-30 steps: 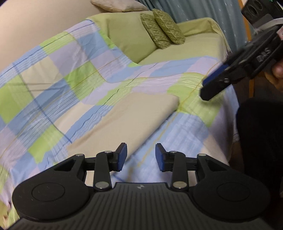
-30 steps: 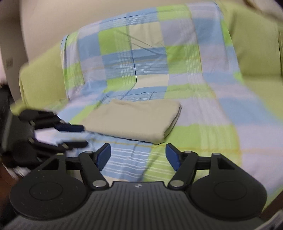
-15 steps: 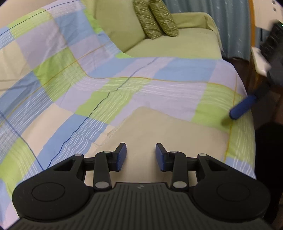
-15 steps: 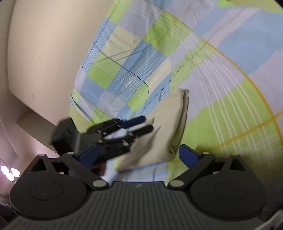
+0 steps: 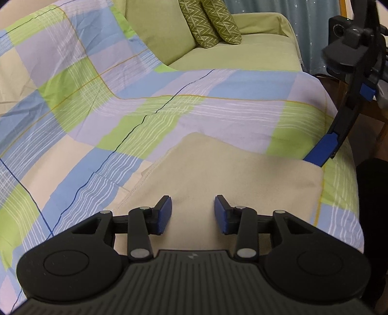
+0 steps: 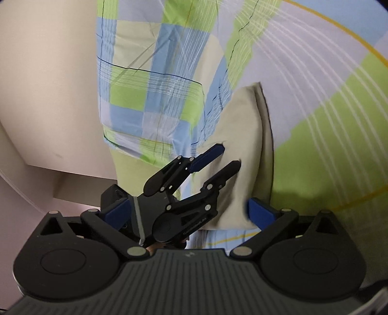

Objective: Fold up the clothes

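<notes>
- Lying flat on the checked sheet [image 5: 135,101] that covers the green sofa [image 5: 242,53], the beige garment [image 5: 242,174] is folded into a thick rectangle, its stitched hem along the left side and a doubled fold along the right edge
- Left gripper [image 5: 193,214] hovers low over the near end of the garment with its blue pads apart and nothing between them; whether the tips touch the cloth cannot be told, but the pose suits a pinch on the near edge
- Right gripper [image 6: 188,209] is spread wide and empty too; in the left wrist view one of its blue fingertips [image 5: 322,150] comes down at the far right corner of the garment, seemingly touching it
- Placing one tool at each end looks meant to lift both sides together so the layers stay aligned
- Two patterned cushions [image 5: 211,21] sit well apart at the back of the sofa, clear of the work
- Judging by the tidy shape, the folding is far along, with perhaps one more fold left
</notes>
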